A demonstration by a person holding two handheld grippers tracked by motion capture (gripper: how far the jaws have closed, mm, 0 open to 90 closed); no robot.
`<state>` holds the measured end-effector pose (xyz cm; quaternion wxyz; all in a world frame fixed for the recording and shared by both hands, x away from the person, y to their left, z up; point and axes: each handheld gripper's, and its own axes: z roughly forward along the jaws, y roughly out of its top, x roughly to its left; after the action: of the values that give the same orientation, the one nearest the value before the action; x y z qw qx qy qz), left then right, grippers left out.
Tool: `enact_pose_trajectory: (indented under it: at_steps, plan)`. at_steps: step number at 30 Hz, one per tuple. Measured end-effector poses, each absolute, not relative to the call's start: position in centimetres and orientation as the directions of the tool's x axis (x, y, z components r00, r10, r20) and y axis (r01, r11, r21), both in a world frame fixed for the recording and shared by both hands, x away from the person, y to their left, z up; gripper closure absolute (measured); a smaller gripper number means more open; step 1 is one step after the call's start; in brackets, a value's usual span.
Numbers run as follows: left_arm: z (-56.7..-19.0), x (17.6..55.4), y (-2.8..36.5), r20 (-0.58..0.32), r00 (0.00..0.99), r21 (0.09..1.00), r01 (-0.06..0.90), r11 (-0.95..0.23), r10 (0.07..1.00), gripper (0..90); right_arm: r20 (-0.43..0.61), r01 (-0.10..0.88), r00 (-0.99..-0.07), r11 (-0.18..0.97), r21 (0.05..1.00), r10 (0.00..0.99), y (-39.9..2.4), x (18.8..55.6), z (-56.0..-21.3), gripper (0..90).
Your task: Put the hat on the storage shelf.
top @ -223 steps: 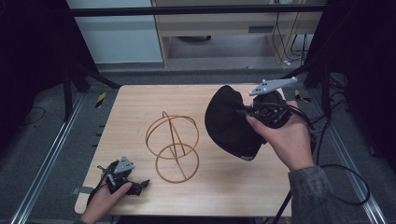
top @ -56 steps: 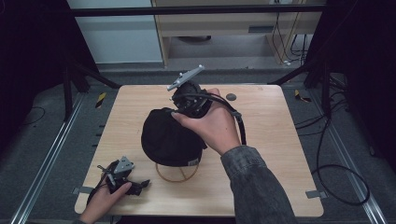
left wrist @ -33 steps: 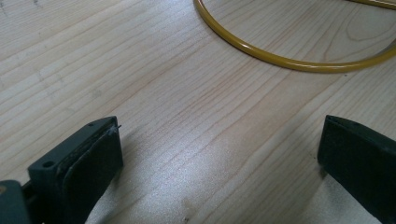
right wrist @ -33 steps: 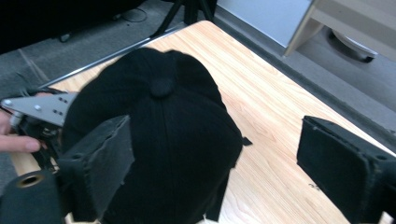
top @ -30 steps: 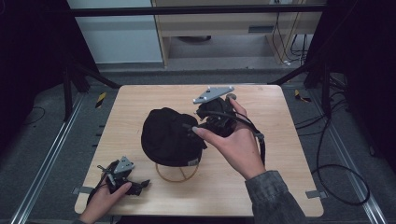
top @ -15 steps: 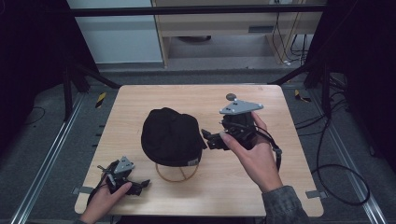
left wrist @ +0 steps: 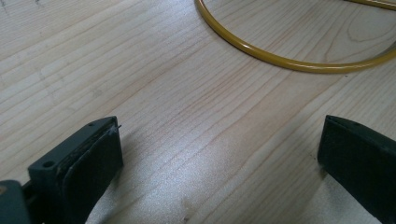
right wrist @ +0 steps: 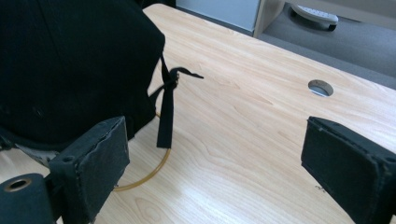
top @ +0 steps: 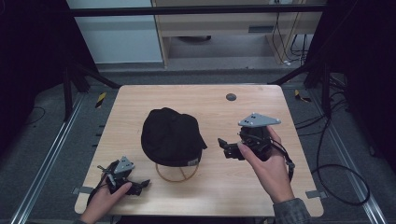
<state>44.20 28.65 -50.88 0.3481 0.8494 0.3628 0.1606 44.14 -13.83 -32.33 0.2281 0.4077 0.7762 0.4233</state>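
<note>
Black cap; yellow wire stand; pale wood-grain table.

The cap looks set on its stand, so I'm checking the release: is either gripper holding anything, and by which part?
Nothing is held: both grippers are open, clear of the cap.

The right claw hangs above the tabletop, gripped from behind by the right hand, jaws spread wide and empty. The left claw rests low at the near-left corner, jaws wide apart too, the left hand on it.
</note>
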Motion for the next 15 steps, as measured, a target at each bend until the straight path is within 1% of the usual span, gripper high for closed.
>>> enact_pose_trajectory:
  at_steps: [10,15]
  plan:
    - [-50.9,44.2,28.6,0.02,0.684,0.708,0.506,-0.493,0.729,0.0,-0.014,0.448,-0.565,0.321,0.834,0.825,-14.8,43.7,-34.0,7.4]
    - [-50.9,44.2,28.6,0.02,0.684,0.708,0.505,-0.494,0.729,0.0,-0.021,0.452,-0.565,0.33,0.829,0.825,-15.3,43.5,-35.4,6.9]
